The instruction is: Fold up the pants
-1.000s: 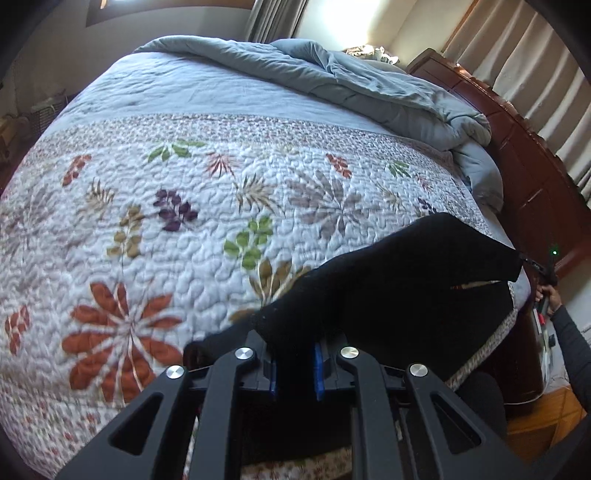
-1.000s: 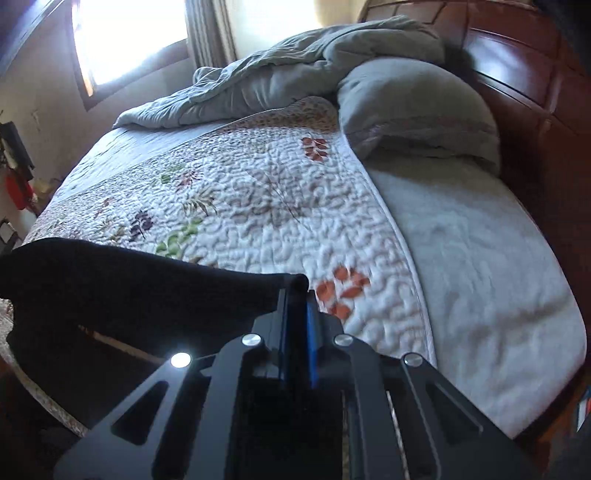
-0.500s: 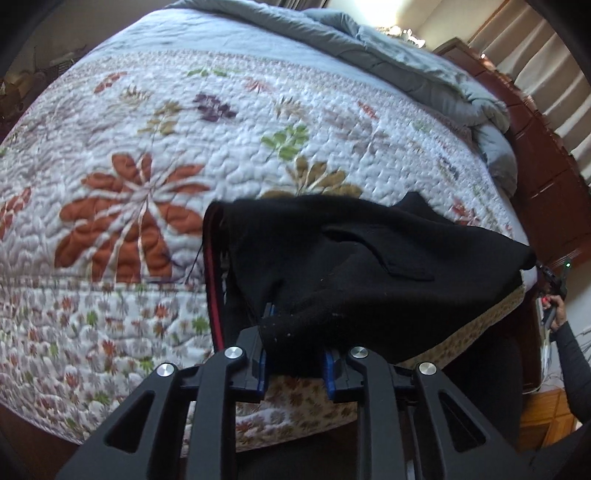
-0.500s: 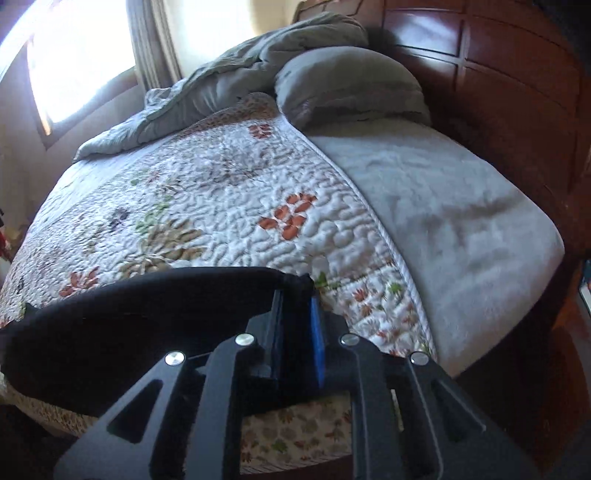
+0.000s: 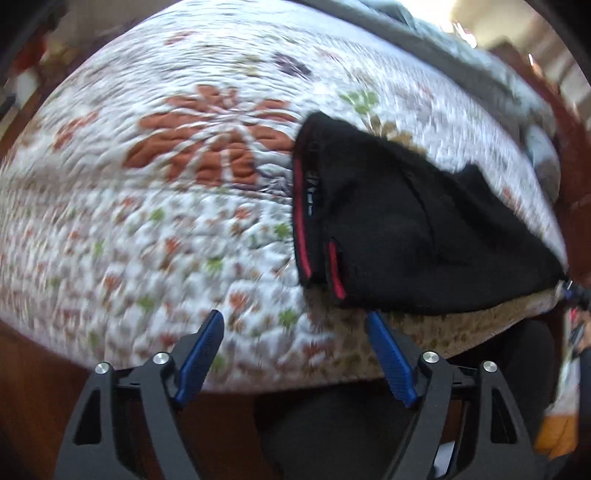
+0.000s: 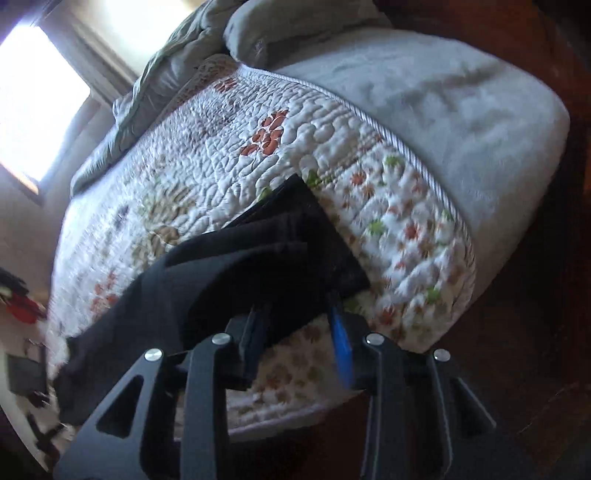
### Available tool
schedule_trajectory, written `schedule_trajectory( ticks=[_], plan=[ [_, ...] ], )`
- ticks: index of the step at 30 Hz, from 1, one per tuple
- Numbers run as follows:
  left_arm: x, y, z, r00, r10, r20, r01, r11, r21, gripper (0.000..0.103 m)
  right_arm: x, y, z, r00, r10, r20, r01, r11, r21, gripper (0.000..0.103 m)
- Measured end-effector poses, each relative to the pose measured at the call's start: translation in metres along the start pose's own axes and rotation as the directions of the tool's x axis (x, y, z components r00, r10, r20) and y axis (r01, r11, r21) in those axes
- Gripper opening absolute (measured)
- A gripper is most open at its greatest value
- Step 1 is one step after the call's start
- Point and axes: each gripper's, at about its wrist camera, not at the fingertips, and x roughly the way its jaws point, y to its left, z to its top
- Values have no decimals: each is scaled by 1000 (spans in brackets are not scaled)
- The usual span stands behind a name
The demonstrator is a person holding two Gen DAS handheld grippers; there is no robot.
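The black pants [image 5: 399, 229] with a red-striped waistband lie folded on the floral quilt [image 5: 155, 206] near the bed's front edge. My left gripper [image 5: 295, 354] is open and empty, its blue pads spread wide just below and left of the waistband. In the right wrist view the pants [image 6: 236, 273] drape over the quilt edge. My right gripper [image 6: 299, 328] is open, with the pants' edge lying loosely between its fingers.
A grey comforter [image 6: 162, 74] and pillow [image 6: 295, 29] are bunched at the far side. A plain grey blanket [image 6: 443, 110] covers the bed beside the quilt [image 6: 229, 155]. A dark wooden headboard [image 6: 554, 44] rises at the right. The floor lies below the bed edge.
Both grippers have opened and let go of the pants, which now rest on the quilt. Both have pulled back toward the bed's edge.
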Motion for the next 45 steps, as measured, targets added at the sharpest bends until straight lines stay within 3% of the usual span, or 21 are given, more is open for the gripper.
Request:
schedule_trajectory(
  ticks=[2,4,6,7,10,13,16,17,18,21,23,25,27,28,31,33,38,40,41,45],
  plan=[
    [-18,11,-8,994,-77,75,85,991,-107,83,-5,-4,-8,998,64,-1,-63,995,74,39],
    [-28,14,-12,975,-164,150,191,964,-186,87,-11,-7,-18,986,165,15,-165,972,170,46],
    [-27,6,-11,956,-225,188,263,942,-209,90,-16,-9,-23,964,262,46,-265,930,256,56],
    [-21,0,-10,955,-236,181,273,938,-216,92,-17,-10,-22,953,298,61,-302,909,286,57],
    [8,-23,0,966,-238,106,255,945,-204,92,-18,-14,-18,921,371,115,-385,836,391,59],
    [40,-41,8,983,-186,9,185,969,-162,89,-8,-20,-5,927,358,110,-366,806,465,60],
    [66,-48,5,989,-108,-104,90,982,-165,56,5,-28,3,927,365,87,-356,780,514,60],
    [70,-49,5,991,-70,-118,51,986,-159,50,13,-28,8,934,351,65,-331,782,528,60],
    [71,-51,5,991,-51,-127,30,987,-160,47,18,-28,11,943,327,55,-305,791,530,52],
    [71,-43,8,987,-46,-153,11,976,-219,32,21,-8,34,969,244,38,-237,878,415,9],
    [72,-44,11,984,-26,-176,-11,978,-206,29,-2,24,53,968,228,102,-247,932,265,5],
    [73,-49,14,981,2,-195,-38,982,-182,28,-37,48,59,936,269,224,-304,943,134,5],
    [75,-51,18,979,10,-205,-48,982,-184,27,-46,42,52,932,253,260,-294,946,135,5],
    [76,-50,19,978,6,-207,-46,981,-191,27,-39,31,47,939,237,249,-283,944,170,5],
    [75,-46,22,977,0,-212,-38,984,-175,27,16,-21,23,977,181,110,-206,933,295,5],
    [75,-50,21,975,1,-221,-37,986,-161,27,29,-33,14,982,171,83,-188,937,296,5],
    [74,-49,24,976,-14,-218,-17,990,-138,27,27,-40,5,970,220,106,-243,913,327,11],
    [75,-48,23,978,-29,-204,1,991,-134,27,28,-41,4,961,261,94,-278,891,360,27],
    [74,-46,22,979,-38,-198,10,990,-139,28,32,-41,3,957,278,77,-286,881,376,39],
    [73,-42,22,981,-51,-189,23,989,-147,28,32,-39,-5,944,329,25,-313,869,384,34]
  ],
)
